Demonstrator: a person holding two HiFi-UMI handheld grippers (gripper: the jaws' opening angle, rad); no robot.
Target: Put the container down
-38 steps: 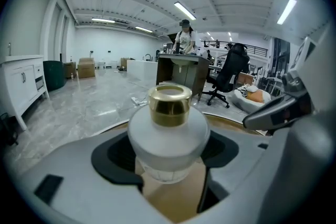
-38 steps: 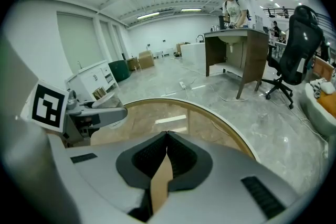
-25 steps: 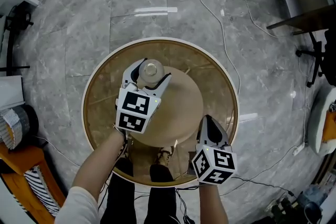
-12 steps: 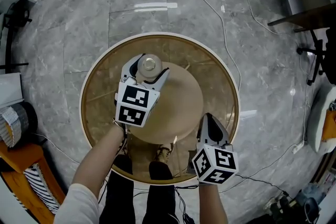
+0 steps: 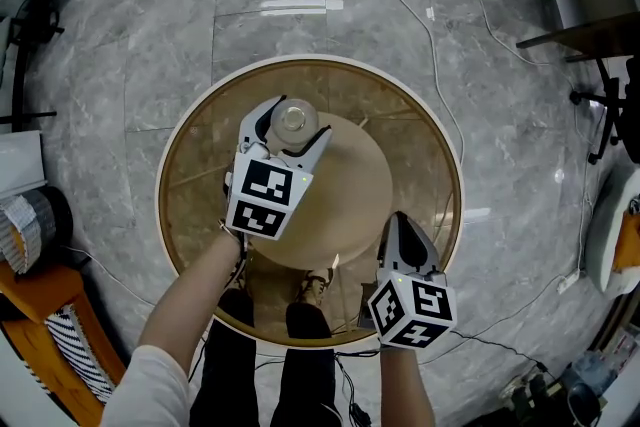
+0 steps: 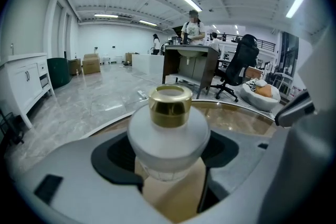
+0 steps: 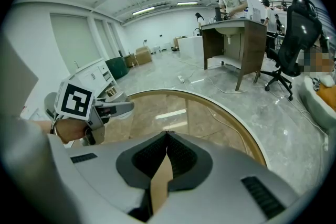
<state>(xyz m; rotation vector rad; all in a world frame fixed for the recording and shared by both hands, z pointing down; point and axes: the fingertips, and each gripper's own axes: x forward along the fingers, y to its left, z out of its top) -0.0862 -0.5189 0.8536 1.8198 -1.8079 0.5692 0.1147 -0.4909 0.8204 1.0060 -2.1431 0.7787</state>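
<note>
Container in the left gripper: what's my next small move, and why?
Probably ease the left gripper straight down toward the glass table. Its jaws are shut on the frosted container, which is well inside the table's rim, and I can't tell whether its base touches the glass. Open the jaws only once it rests.

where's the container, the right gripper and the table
container [image 6: 169, 139]: left gripper view, on its frosted body.
right gripper [image 5: 400, 221]: head view, at the tips of its closed jaws.
table [image 5: 300, 61]: head view, on the far part of its round rim.
</note>
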